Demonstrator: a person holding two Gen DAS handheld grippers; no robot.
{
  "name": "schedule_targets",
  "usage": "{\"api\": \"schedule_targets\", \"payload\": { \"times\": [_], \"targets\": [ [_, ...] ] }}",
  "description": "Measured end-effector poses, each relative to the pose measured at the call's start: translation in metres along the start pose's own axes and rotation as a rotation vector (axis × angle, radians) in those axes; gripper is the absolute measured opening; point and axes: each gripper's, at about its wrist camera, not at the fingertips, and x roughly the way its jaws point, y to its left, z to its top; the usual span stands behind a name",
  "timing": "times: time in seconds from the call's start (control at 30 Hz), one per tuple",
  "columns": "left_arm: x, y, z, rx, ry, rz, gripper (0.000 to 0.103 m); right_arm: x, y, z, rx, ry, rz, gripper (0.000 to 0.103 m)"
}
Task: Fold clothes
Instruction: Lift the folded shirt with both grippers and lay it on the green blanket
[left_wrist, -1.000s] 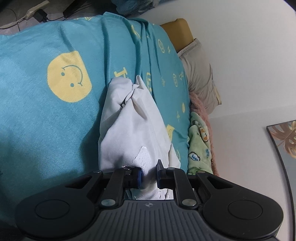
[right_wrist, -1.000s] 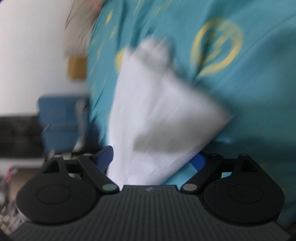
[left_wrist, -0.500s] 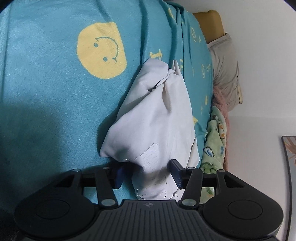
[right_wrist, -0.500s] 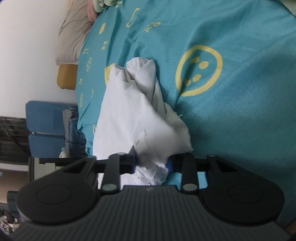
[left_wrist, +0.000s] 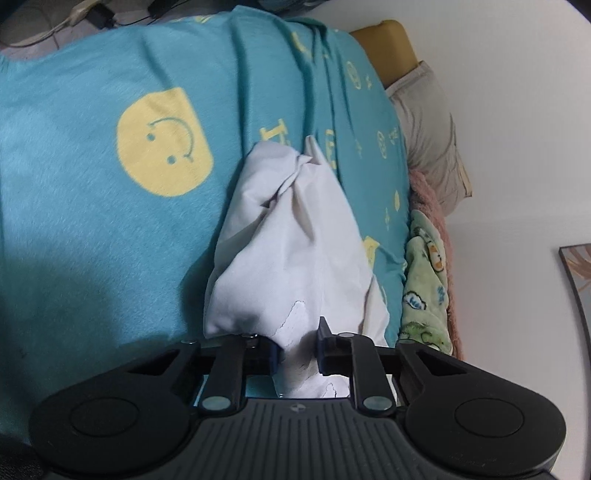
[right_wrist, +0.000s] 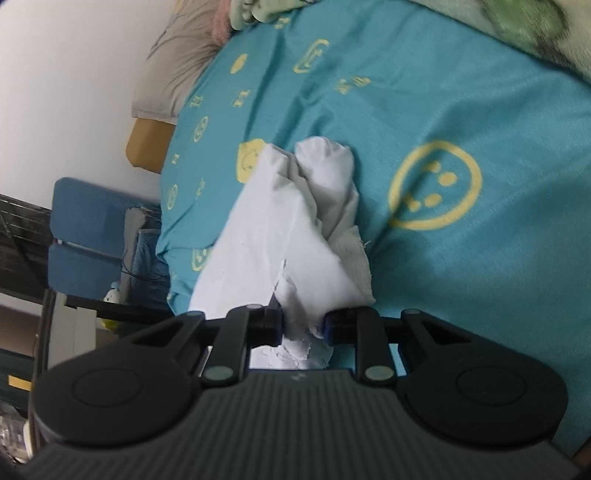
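White cloth (left_wrist: 291, 243) is lying bunched on the teal bedspread (left_wrist: 92, 229), running lengthwise away from both cameras. Fabric is looking thin, plain, off-white, heavily creased. Far end is twisted into a knotty clump with folds pointing outward; near end is widening into a loose, puffy wedge. A rough, frayed-looking patch is showing at the near edge in both views, right where the pads are meeting it.

Left gripper (left_wrist: 297, 350) is closing on the cloth's near edge, fabric pinched between the blue pads and spilling below them toward the camera body. Right gripper (right_wrist: 303, 326) is also closing, with a crumpled wad of the same cloth (right_wrist: 295, 229) pressed between its pads. Both ends appear lifted slightly off the bed, the middle sagging onto it.

Bedspread is showing yellow prints: a solid smiley (left_wrist: 164, 142) just left of the cloth in the left view, an outlined smiley ring (right_wrist: 435, 184) to the right in the right view. Grey pillow (left_wrist: 432, 129) is sitting at the bed's far side, green patterned blanket (left_wrist: 424, 291) beside it. Blue chair (right_wrist: 85, 236) is standing off the bed edge in the right view.
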Motion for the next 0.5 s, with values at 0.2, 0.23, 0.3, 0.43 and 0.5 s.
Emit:
{"api": "schedule_targets", "payload": {
  "times": [0.2, 0.23, 0.3, 0.43, 0.5],
  "targets": [
    [-0.035, -0.053, -0.003, 0.111, 0.040, -0.070, 0.015, -0.055, 0.025, 0.011, 0.024, -0.044, 0.092, 0.020],
    [-0.040, -0.068, -0.005, 0.134, 0.046, -0.085, 0.015, -0.068, 0.030, 0.014, 0.021, -0.055, 0.114, 0.020],
    [-0.049, -0.104, -0.011, 0.179, 0.056, -0.115, 0.015, -0.097, 0.038, 0.024, 0.011, -0.079, 0.154, 0.020],
    [-0.044, -0.185, -0.031, 0.281, 0.081, -0.150, 0.015, -0.147, 0.047, 0.058, 0.009, -0.132, 0.201, 0.020],
    [-0.029, -0.221, -0.047, 0.316, 0.101, -0.156, 0.015, -0.169, 0.045, 0.079, 0.012, -0.163, 0.207, 0.020]
  ]
}}
